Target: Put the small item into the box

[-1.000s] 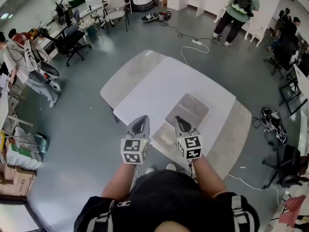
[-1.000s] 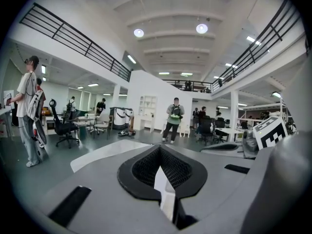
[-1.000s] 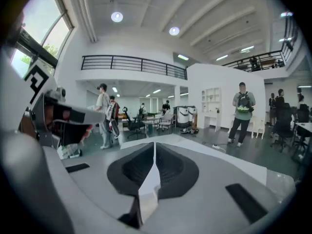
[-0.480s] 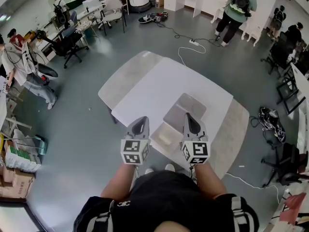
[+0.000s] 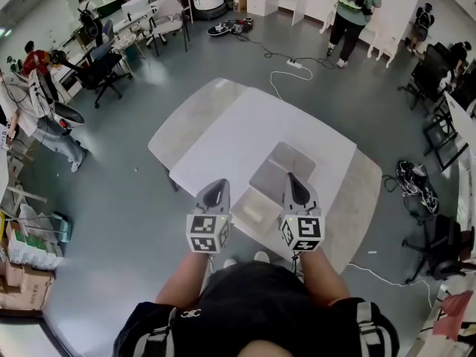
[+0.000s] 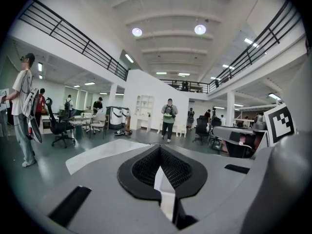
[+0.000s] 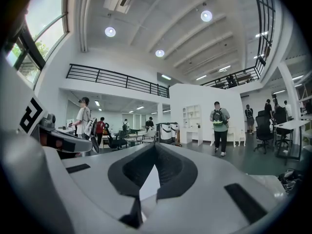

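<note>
white table [image 5: 245,134], open grey box [image 5: 280,168] on it

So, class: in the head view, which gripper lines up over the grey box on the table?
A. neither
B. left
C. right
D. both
C: the right gripper overlaps the grey box, while the left gripper sits to its left near the table edge.

Clearance, as I see it: white rectangular tabletop [image 5: 245,129] bare left of and beyond the shallow grey open box [image 5: 279,171]; that box alone obstructs near right.
</note>
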